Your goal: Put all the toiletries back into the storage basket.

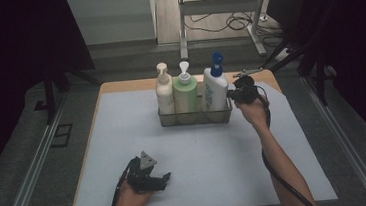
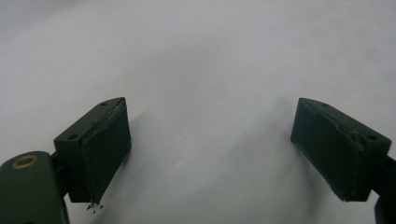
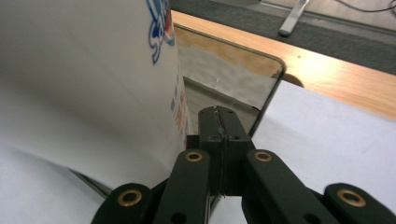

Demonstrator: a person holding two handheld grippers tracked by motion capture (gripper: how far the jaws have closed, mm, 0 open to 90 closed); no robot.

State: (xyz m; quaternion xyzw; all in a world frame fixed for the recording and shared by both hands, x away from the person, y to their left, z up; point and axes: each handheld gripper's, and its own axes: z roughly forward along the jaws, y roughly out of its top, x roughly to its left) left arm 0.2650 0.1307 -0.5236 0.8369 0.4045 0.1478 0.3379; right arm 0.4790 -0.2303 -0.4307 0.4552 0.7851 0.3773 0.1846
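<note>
One white bottle (image 3: 84,79) just beside closed right tongs (image 3: 219,122); left tongs (image 2: 210,149) apart.

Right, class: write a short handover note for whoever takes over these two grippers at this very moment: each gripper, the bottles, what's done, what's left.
Left gripper: open, nothing between its jaws, low over the grey mat at the near side.
Right gripper: jaws shut, at the right end of the basket, beside the blue-pump bottle. Whether it pinches the basket wall is unclear.
Things: cream bottle, green bottle and blue-pump bottle stand upright in the basket.
Done: all three are in the basket.
Left: probably moving the basket; check the grip first.
</note>
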